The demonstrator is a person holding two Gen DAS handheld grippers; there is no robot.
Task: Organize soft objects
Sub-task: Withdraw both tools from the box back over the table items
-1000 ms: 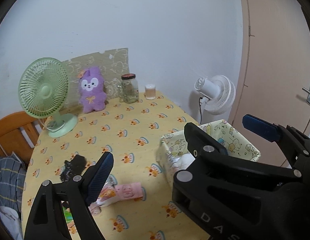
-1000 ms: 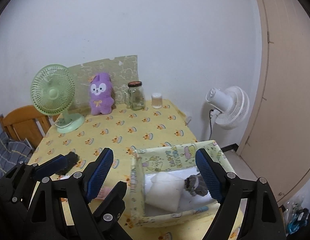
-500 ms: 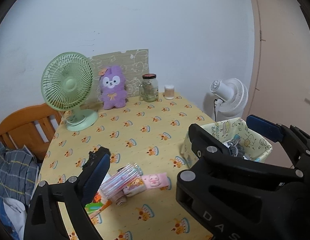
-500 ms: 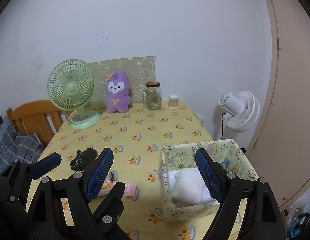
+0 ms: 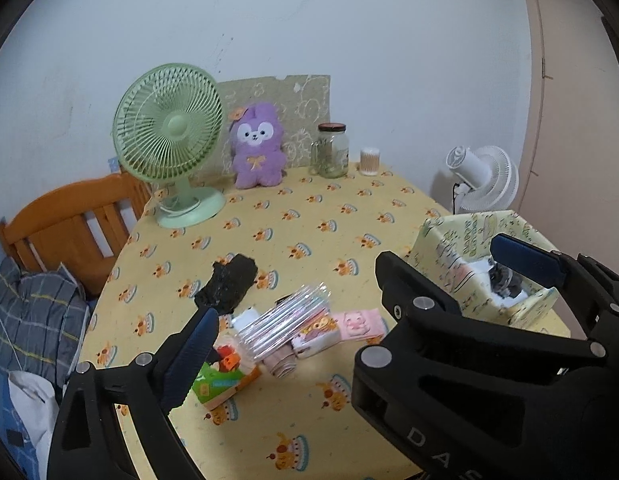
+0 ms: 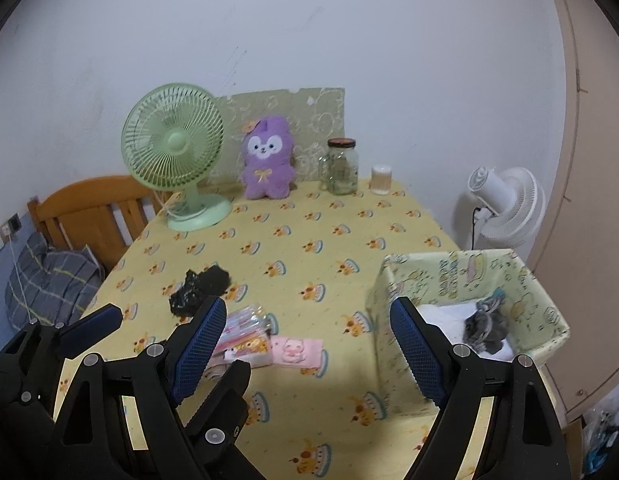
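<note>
Black crumpled cloth (image 5: 227,284) flat on worktop; pink piglet towel (image 6: 296,351) beside packets; grey socks (image 6: 483,326) inside fabric bin (image 6: 457,276).

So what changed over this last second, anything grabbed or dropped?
Nothing grabbed or dropped. Both views pulled back and swung left, away from the fabric bin, so the sock pile and black item show fully. The left claw and right claw stayed open and empty; the bin's contents look unchanged.

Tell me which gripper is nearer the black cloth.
Left. The left gripper hangs just short of the black cloth; the right gripper sits farther right, toward the box.
</note>
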